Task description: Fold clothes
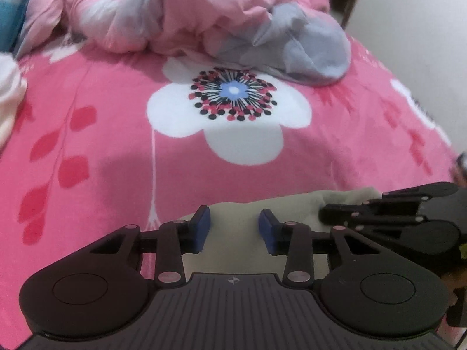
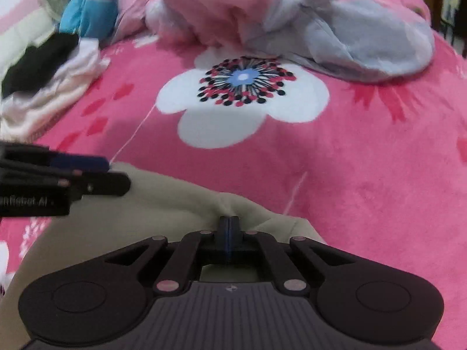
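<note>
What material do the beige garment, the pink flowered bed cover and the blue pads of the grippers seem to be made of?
Beige garment: soft, matte woven or knit fabric, probably cotton; it puckers where the right gripper pinches it.
Pink flowered bed cover: plush, fleece-like fabric with a faint velvety sheen and a fuzzy surface.
Blue pads on the left gripper: apparently rubber or foam, matte and blocky; the frames leave it open.

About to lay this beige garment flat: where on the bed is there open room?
Free: the pink sheet around the white flower, between the beige garment and the heaped quilt. Crowded: the clothes pile far left.
</note>
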Motion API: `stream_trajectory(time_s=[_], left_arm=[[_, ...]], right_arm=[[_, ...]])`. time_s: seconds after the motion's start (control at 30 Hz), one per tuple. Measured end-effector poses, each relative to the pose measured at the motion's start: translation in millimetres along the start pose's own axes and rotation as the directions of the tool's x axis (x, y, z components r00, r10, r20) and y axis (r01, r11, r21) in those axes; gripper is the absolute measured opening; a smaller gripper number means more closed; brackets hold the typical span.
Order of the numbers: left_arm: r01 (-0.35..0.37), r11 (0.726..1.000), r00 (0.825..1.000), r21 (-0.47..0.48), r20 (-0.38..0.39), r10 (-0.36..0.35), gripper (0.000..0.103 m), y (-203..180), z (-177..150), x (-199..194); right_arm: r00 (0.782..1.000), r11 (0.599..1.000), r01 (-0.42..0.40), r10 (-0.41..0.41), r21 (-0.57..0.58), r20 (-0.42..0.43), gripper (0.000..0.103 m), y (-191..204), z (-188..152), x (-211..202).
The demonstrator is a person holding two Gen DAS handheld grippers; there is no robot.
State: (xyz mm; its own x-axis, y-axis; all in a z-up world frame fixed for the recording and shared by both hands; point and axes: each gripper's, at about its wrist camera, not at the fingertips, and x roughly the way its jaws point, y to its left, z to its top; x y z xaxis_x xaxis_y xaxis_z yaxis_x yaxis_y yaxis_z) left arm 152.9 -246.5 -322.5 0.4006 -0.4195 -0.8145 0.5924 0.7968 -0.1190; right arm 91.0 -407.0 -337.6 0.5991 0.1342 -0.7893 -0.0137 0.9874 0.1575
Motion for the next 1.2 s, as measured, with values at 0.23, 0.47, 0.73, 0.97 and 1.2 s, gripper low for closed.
stream_trajectory(time_s=[0.23,0.47,0.73,0.97,1.2], left_arm=[[-0.027,1.000,0.999,0.000,-0.017,0.027,0.040,1.0,-1.1,-1.5],[-0.042,0.999,0.999,-0.021,-0.031,0.041,0.042,0.5,0.0,1.9],[-0.023,1.000,0.999,-0.008,-0.049,0.023,0.045,4.4,3.9,1.0],[-0.003,1.000,1.000,0.029,-0.003,0.003,0.047,-0.5,13.7,-30.6],[0.248,0.941,0.968,0.229,-0.092,-0.233,0.047,-50.6,-8.9,-55.7]], right_arm=[[1.000,0.999,0.021,-0.021,0.031,0.002,0.000,-3.4,4.1,-0.1],[1.000,0.978,-0.026,0.023,0.205,0.020,0.000,-48.9,2.2,-0.5],[0.993,0.908,0.117,-0.116,0.403,-0.029,0.000,-104.0,-23.0,-75.6],[0.985,0.836,0.173,-0.160,0.521,-0.071,0.000,-81.2,-80.8,-138.1],[0.987,0.751,0.138,-0.158,0.646,-0.027,0.000,-27.0,-132.3,-189.1]])
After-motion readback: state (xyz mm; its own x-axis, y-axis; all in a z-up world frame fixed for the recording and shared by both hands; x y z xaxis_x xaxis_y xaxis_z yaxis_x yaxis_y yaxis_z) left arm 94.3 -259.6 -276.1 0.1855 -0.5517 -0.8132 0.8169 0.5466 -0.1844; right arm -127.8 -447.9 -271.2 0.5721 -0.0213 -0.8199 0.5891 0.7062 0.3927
